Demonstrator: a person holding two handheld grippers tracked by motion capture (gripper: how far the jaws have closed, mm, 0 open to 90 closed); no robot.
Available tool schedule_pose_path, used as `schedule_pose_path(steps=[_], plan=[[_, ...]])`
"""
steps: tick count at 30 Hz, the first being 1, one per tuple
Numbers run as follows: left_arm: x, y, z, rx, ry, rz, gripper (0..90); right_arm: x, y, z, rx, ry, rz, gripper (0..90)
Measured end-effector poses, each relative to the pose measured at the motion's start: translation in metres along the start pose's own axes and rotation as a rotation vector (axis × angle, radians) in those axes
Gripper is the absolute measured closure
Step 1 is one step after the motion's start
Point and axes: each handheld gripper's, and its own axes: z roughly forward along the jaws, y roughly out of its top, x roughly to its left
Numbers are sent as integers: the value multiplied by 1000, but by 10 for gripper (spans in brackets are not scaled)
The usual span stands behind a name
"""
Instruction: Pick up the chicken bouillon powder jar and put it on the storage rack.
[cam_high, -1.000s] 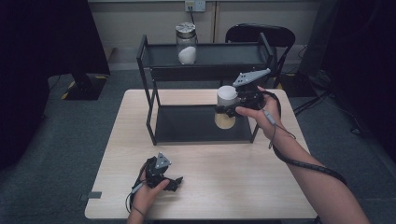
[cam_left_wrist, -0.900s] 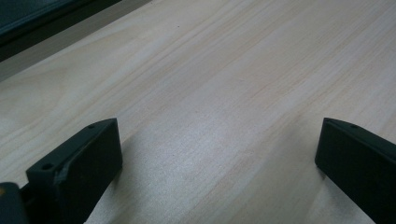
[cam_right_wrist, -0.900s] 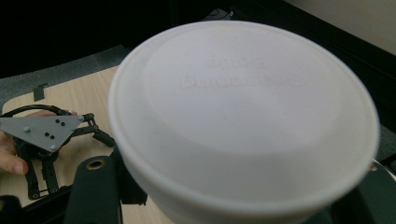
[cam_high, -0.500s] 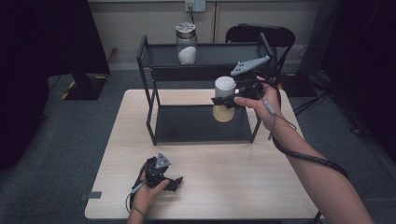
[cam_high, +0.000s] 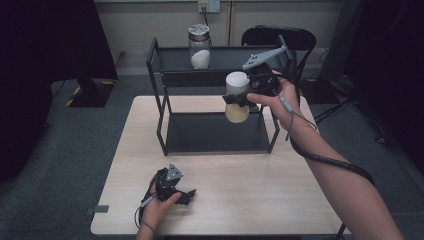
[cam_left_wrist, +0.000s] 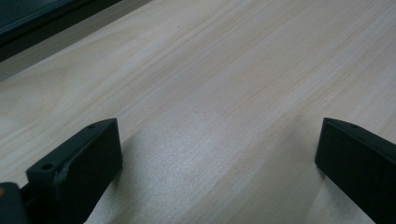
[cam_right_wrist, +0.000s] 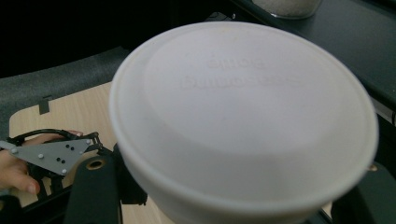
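Item: white-lidded jar (cam_high: 236, 96), pale yellowish contents, clamped in your right claw (cam_high: 243, 96). It hangs in the air at the front of the black two-tier rack (cam_high: 165, 120), between its upper and lower shelves. In the right gripper view its white lid (cam_right_wrist: 243, 116) looms close.

Item: your left claw (cam_high: 184, 194), resting on the wooden worktop (cam_high: 250, 200) near its front edge, jaws wide apart with nothing between them.

Item: a second jar (cam_high: 199, 46), metal-lidded, white contents, standing on the rack's upper shelf.
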Motion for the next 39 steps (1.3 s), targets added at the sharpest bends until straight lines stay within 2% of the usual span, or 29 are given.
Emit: schedule_pose_path(steps=[9,17,39], plan=[[0,0,0,-1,0,-1,0,-2,10,-3,-14,-6,23,351],[0,0,0,-2,1,-1,0,-3,24,-10,2,-39,30,351],[0,0,0,-1,0,-1,0,-4,56,-24,-12,-105,40,350]])
